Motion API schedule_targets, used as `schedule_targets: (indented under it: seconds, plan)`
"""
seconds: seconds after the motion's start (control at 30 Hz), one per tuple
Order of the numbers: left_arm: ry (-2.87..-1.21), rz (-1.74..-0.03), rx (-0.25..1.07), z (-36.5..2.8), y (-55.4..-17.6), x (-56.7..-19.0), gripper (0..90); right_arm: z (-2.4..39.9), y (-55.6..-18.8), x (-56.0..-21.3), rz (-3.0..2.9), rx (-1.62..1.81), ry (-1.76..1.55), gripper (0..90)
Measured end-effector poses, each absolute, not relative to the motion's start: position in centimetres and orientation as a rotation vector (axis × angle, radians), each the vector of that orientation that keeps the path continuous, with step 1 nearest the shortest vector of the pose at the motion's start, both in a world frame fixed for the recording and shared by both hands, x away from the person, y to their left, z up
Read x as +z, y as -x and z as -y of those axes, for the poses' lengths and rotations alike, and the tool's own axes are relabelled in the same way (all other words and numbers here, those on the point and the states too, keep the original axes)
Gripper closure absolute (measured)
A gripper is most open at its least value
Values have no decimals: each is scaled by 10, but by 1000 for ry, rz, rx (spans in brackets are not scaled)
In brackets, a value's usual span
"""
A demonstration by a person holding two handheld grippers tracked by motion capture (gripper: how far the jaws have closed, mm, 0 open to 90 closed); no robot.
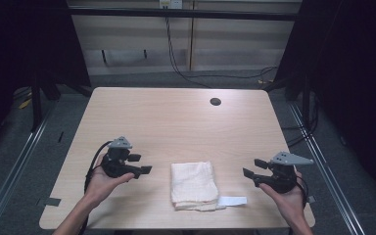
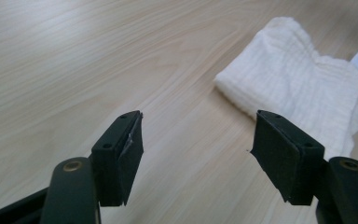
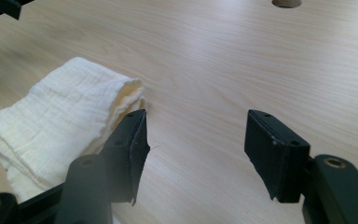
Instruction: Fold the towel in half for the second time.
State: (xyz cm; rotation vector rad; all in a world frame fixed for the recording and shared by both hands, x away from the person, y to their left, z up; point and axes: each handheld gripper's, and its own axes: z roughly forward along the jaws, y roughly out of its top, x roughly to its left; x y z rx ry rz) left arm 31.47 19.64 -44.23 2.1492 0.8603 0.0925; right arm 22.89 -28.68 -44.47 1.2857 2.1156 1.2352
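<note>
A folded cloth [image 1: 192, 185] lies on the desk [image 1: 176, 117] between two held grippers.
The left gripper [image 1: 142, 164] and the right gripper [image 1: 252, 167] hover on either side of the cloth — each with jaws apart and nothing between them. A white tag [image 1: 232, 200] sticks out at the cloth's near right corner — a round hole [image 1: 215, 102] sits far back in the desk.
</note>
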Motion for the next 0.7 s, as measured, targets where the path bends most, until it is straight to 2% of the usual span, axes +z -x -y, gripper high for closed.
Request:
schedule_targets:
  seconds: [0.47,0.7]
  plan:
    - [-2050,-970,171,-243,-277,-465,305,317,-214,-462,-2026,1208,-1381,355]
    - [-2103,-973,155,-243,-275,-476,283,318,-215,-474,-2029,1195,-1400,343]
